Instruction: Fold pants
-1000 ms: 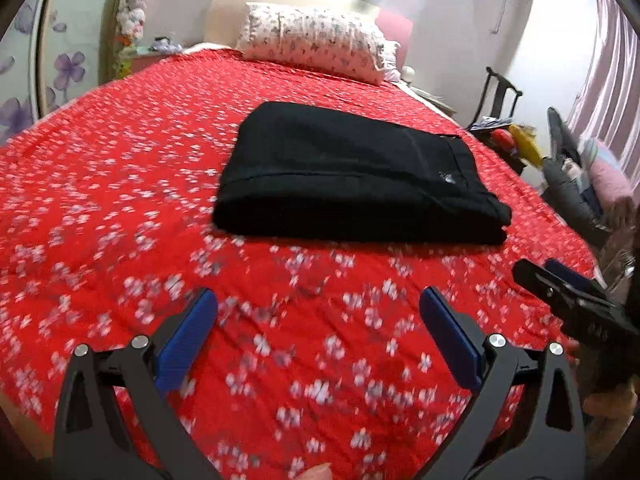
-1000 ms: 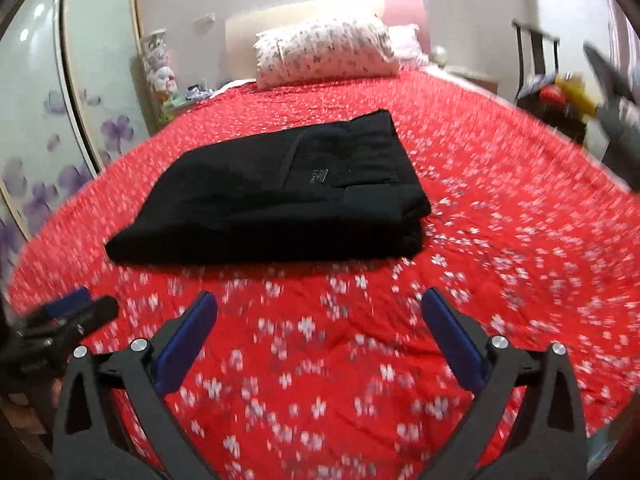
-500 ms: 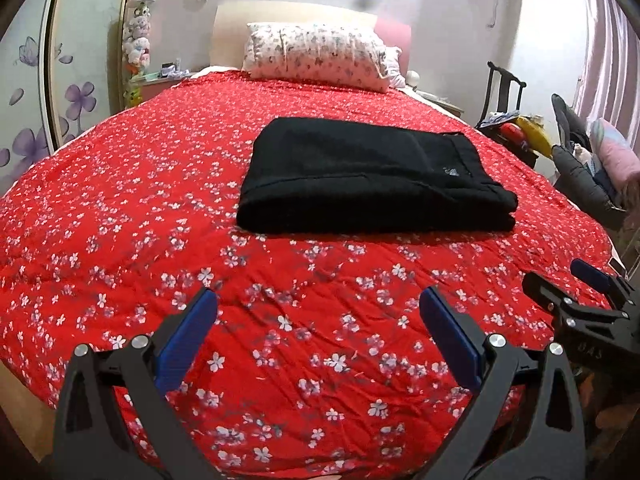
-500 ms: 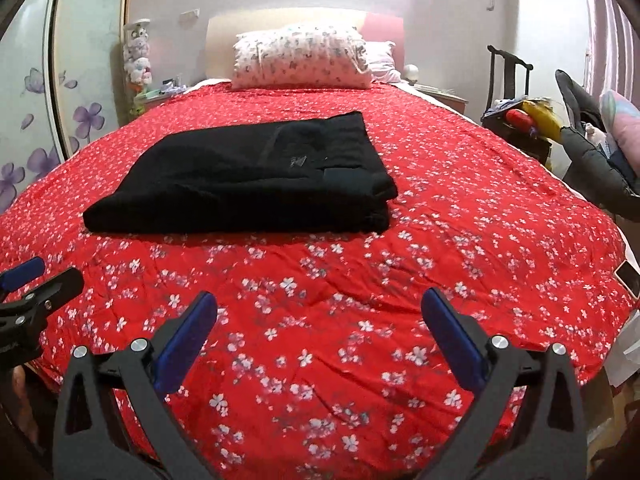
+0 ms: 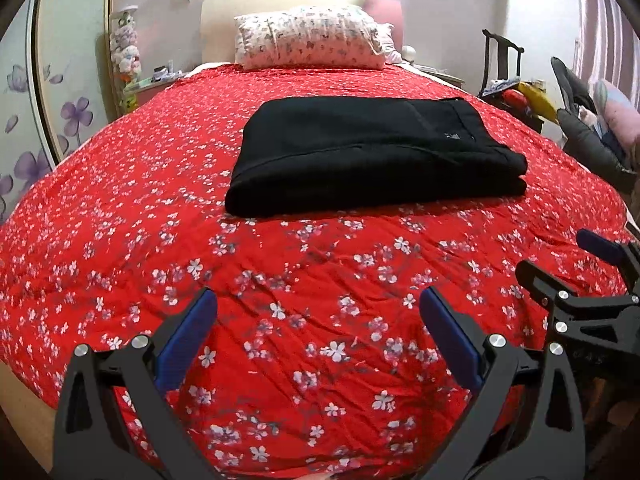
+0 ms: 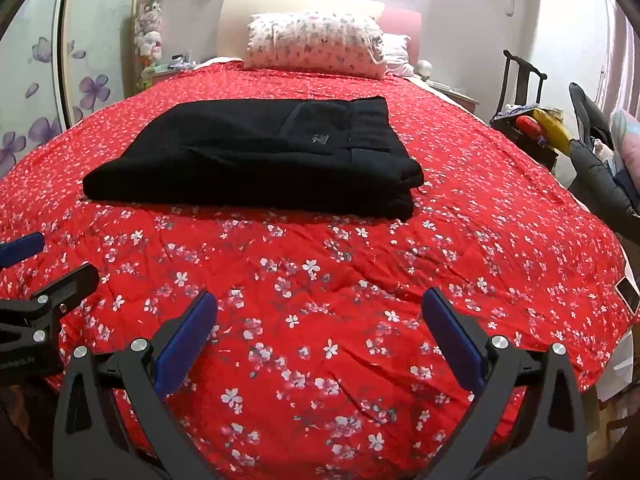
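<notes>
Folded pants (image 5: pixel 372 156) lie on red floral bedspread (image 5: pixel 304 280).

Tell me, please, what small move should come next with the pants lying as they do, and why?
Probably just draw both grippers back a little and stop. The black pants already lie as a neat, layered rectangle on the red bedspread, and the left gripper and right gripper are both open, empty and well short of the cloth.
</notes>
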`<state>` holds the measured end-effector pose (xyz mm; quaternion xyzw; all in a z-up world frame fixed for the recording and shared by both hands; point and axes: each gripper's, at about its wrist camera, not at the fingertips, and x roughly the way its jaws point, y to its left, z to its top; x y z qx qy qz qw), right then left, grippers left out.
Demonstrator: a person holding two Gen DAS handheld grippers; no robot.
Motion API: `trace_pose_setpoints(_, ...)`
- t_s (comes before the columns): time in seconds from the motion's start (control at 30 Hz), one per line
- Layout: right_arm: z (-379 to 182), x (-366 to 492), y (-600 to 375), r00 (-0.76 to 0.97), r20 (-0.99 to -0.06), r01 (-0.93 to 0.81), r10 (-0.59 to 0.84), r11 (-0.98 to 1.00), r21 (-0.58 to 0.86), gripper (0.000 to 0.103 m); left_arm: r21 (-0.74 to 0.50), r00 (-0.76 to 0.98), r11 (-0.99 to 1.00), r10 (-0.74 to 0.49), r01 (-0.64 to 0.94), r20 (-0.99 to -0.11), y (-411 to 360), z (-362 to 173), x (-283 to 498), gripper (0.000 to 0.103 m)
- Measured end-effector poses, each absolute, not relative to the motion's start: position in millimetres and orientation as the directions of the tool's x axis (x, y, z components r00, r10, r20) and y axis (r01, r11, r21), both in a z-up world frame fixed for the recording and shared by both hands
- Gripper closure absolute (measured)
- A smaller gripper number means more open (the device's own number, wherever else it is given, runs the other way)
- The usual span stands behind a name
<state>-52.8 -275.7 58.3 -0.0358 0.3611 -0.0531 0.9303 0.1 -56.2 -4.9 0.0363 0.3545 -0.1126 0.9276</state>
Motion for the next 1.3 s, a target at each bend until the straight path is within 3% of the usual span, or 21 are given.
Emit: trace_pose_setpoints(1.3, 53.5, -46.4, -287.4, 0.701, -0.700, 0.105, -0.138, 0.990, -0.091, 0.001, 0.023, 0.719, 0.973, -0.153, 0.230, -0.678, -66.6, -12.5, 0.8, 0.002)
